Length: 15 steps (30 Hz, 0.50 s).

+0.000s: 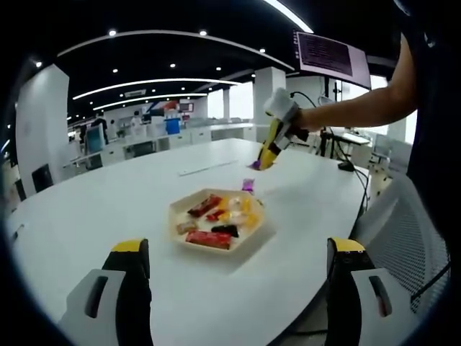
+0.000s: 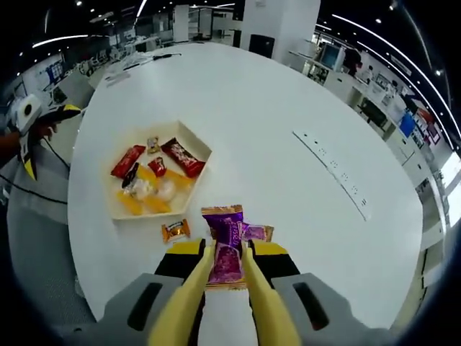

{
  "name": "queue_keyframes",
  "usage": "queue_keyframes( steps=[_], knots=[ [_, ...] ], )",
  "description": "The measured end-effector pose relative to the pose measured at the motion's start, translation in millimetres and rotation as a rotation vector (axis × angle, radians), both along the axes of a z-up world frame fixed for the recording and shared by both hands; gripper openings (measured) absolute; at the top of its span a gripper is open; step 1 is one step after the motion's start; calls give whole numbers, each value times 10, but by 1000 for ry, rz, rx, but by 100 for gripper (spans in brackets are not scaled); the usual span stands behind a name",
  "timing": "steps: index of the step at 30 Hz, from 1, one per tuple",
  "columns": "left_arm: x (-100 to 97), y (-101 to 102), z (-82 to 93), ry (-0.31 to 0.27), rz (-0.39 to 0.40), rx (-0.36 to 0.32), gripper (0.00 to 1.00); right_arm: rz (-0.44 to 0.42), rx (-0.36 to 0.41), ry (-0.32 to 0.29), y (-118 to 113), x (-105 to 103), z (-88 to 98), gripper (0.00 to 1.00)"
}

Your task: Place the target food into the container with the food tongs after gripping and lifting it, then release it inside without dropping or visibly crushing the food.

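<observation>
The right gripper (image 2: 229,288) drives a pair of yellow plastic food tongs (image 2: 248,303), and the tong arms are pinched narrow on a purple foil-wrapped snack packet (image 2: 226,252), which sits between them above the white tabletop (image 2: 288,130). The target, a shallow cream hexagonal tray (image 2: 115,210) already holding red, yellow and pale wrapped sweets, lies near, ahead and to the left in the right gripper view; a small orange wrapped candy (image 2: 175,230) rests on the table just beside the tray's near edge, and another purple wrapper (image 2: 257,232) peeks out behind the held one. In the left gripper view the tongs (image 1: 270,148) hang above the table beyond the tray (image 1: 253,232), though whether the packet is fully clear of the surface is hard to judge there. The left gripper (image 1: 238,288) stands with jaws spread wide, holding nothing. To do this step well, keep the squeeze steady and light, carry the packet level over the tray's rim, lower it among the sweets, and only then ease the tongs apart.
</observation>
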State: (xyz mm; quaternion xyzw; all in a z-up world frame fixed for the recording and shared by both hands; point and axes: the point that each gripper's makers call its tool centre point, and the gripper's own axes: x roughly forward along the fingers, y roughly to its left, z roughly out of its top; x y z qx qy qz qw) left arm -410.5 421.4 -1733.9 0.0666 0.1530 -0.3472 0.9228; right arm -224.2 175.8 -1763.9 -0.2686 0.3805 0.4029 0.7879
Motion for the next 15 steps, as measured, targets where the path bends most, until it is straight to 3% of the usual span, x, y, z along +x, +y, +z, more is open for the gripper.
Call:
queue_keyframes(
  steps=[15],
  knots=[
    [6,4,29,-13,9,-11,99,96,-1,-12,562,42,177,22]
  ],
)
